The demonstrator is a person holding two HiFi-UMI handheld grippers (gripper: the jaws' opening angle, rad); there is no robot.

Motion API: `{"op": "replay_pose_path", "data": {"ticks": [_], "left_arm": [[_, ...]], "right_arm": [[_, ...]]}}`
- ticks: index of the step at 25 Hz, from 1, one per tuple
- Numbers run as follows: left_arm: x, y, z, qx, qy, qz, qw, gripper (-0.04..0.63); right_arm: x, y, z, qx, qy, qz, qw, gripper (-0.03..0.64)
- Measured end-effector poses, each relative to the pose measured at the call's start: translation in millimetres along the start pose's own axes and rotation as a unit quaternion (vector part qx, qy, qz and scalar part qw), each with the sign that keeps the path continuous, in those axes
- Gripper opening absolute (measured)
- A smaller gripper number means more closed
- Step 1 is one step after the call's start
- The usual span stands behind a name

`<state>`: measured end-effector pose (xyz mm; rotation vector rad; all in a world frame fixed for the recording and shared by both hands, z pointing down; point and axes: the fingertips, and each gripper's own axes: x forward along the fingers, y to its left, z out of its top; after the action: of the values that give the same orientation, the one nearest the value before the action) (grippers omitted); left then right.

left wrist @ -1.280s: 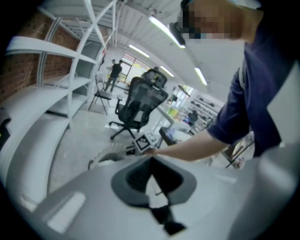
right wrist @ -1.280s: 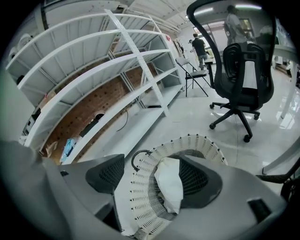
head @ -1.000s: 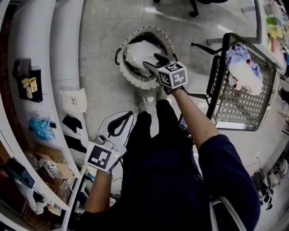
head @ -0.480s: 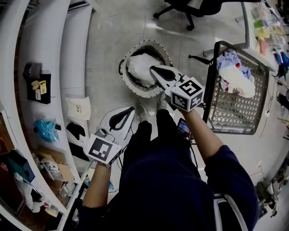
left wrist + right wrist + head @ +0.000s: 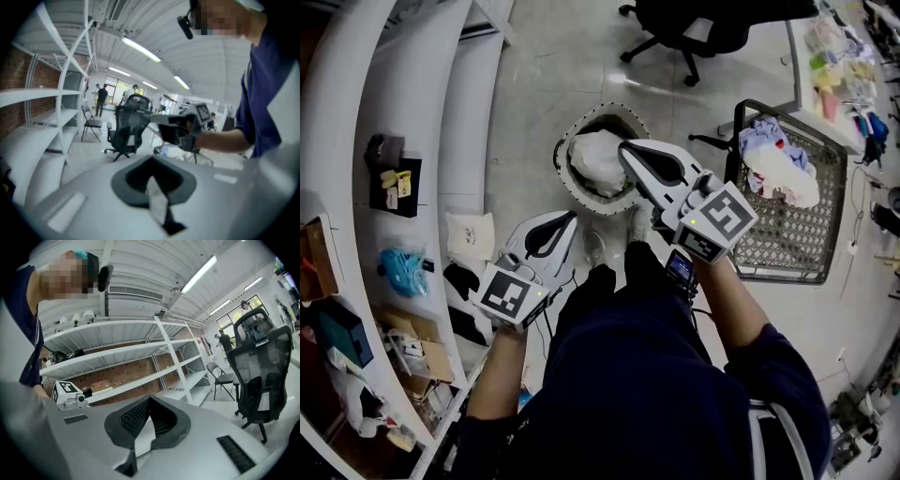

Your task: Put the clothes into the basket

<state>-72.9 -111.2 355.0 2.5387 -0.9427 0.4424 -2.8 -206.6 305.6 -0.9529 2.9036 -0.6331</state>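
Observation:
A round basket [image 5: 565,178] stands on the floor with a white garment [image 5: 595,155] lying inside it. My right gripper [image 5: 625,145] is raised high above the basket's right rim, shut, with nothing between its pads [image 5: 140,416]. My left gripper [image 5: 574,216] hangs nearer to me, left of the basket, also shut and empty, its tips [image 5: 152,161] meeting. In the left gripper view the right gripper [image 5: 180,129] shows ahead, held by a bare forearm. More clothes [image 5: 773,159], pale blue and white, lie in a wire cart [image 5: 787,234] to the right.
White shelves [image 5: 422,141] curve along the left, holding small items, a white bag and a blue cloth. A black office chair [image 5: 694,28] stands beyond the basket. The person's legs and shoes are just below the basket. A desk with coloured items sits at the top right.
The right gripper, open low over the garment in the basket a second ago, has shut empty and risen well above it. The left gripper has risen too.

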Motion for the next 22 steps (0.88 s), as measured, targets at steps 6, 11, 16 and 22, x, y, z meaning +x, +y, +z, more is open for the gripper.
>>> {"op": "replay_pose_path", "data": {"ticks": [6, 11, 16, 22], "left_arm": [[-8, -2, 18, 0.016, -0.025, 0.0, 0.9996, 0.005], [-19, 1, 19, 0.027, -0.018, 0.006, 0.9995, 0.005], [-23, -1, 24, 0.028, -0.027, 0.005, 0.9992, 0.005], [-26, -4, 30, 0.033, -0.038, 0.002, 0.9988, 0.005]], "right_arm": [[-8, 24, 6, -0.022, 0.012, 0.005, 1.0, 0.008], [-17, 43, 10, -0.031, 0.02, 0.0, 0.999, 0.008], [-26, 47, 13, -0.042, 0.018, -0.009, 0.999, 0.008], [-32, 52, 10, -0.04, 0.021, -0.015, 0.999, 0.008]]}}
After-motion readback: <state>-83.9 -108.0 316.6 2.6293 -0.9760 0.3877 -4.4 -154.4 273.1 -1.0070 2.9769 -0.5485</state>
